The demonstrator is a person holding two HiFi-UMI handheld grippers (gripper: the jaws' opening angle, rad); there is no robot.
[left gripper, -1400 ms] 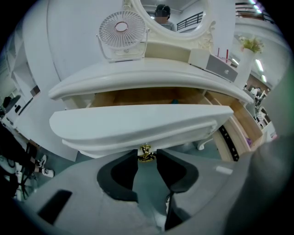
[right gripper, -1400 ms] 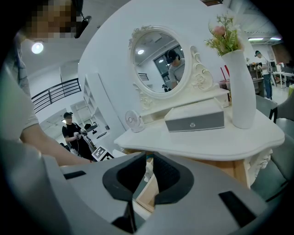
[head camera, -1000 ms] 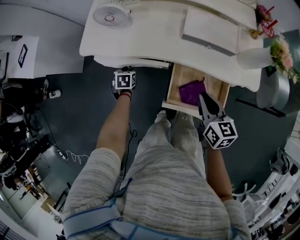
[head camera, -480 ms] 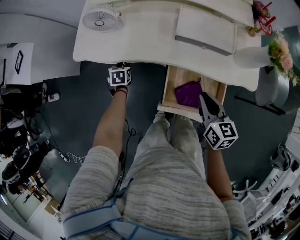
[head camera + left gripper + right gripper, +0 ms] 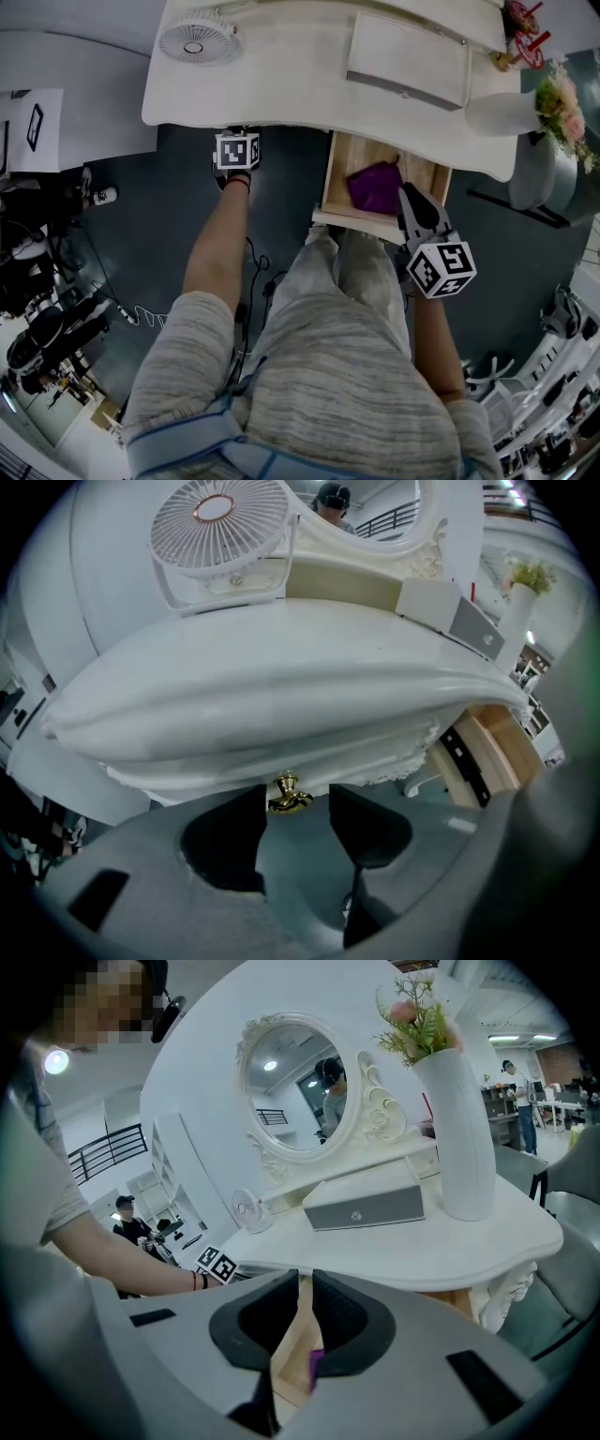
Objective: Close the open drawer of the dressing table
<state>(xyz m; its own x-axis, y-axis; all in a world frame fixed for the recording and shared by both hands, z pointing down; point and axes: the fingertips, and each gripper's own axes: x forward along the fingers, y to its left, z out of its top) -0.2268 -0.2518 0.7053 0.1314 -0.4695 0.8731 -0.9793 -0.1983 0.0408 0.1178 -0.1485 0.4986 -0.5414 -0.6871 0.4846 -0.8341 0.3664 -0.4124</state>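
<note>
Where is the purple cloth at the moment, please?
In the head view, the purple cloth lies inside the open drawer, right of centre below the edge of the dressing table, beside the right gripper.

The white dressing-table worktop [image 5: 281, 89] looks painted, smooth and a little glossy; its curved front edge carries a soft shine. The open drawer of pale wood [image 5: 336, 178] is bare and matt inside. The crumpled purple cloth [image 5: 375, 187] in it is soft and dull. The small golden knob [image 5: 289, 794] is polished metal and reflects the light. The round white fan [image 5: 194, 42] seems to be plastic. The tall white vase [image 5: 459, 1119] is smooth with a mild gloss. The grey mottled trousers [image 5: 328, 356] are knitted cloth. The dark grey floor [image 5: 169, 216] is matt.
</note>
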